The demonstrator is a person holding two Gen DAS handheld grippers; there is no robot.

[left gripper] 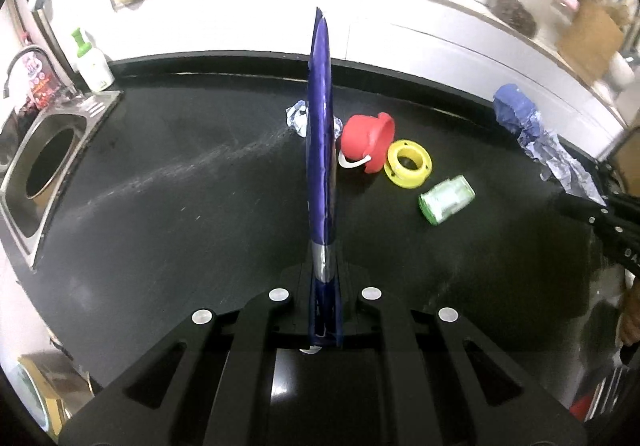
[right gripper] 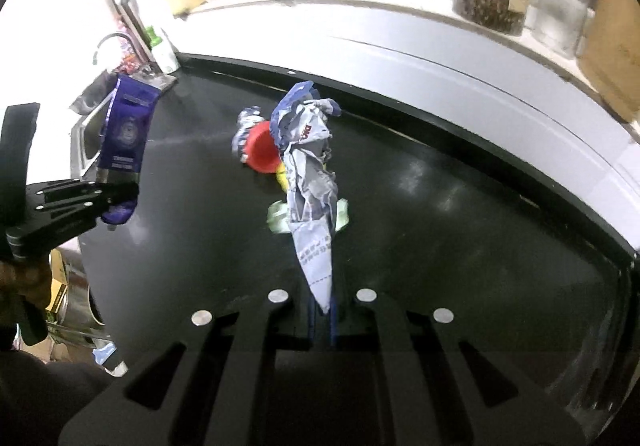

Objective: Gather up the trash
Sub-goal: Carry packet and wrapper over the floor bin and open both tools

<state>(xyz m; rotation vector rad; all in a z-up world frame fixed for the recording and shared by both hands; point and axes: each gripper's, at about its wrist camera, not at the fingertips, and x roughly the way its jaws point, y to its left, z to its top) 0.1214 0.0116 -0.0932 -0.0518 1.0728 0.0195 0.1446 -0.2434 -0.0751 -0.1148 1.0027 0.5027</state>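
My left gripper (left gripper: 324,278) is shut on a flat blue foil packet (left gripper: 321,150), seen edge-on and held above the black counter (left gripper: 180,214). In the right wrist view the same blue packet (right gripper: 126,130) shows its face, pinched in the left gripper (right gripper: 116,198). My right gripper (right gripper: 324,306) is shut on a crumpled blue-and-white wrapper (right gripper: 310,182), which hangs in the air; the left wrist view shows this wrapper (left gripper: 536,138) at far right. On the counter lie a red cup (left gripper: 366,140), a yellow ring (left gripper: 408,163), a green jar (left gripper: 446,199) and a crumpled wrapper (left gripper: 298,117).
A steel sink (left gripper: 44,166) with a tap and a soap bottle (left gripper: 93,62) sits at the counter's left end. A white ledge (right gripper: 460,58) behind carries jars and bottles. A hand (right gripper: 20,282) holds the left gripper at the left edge.
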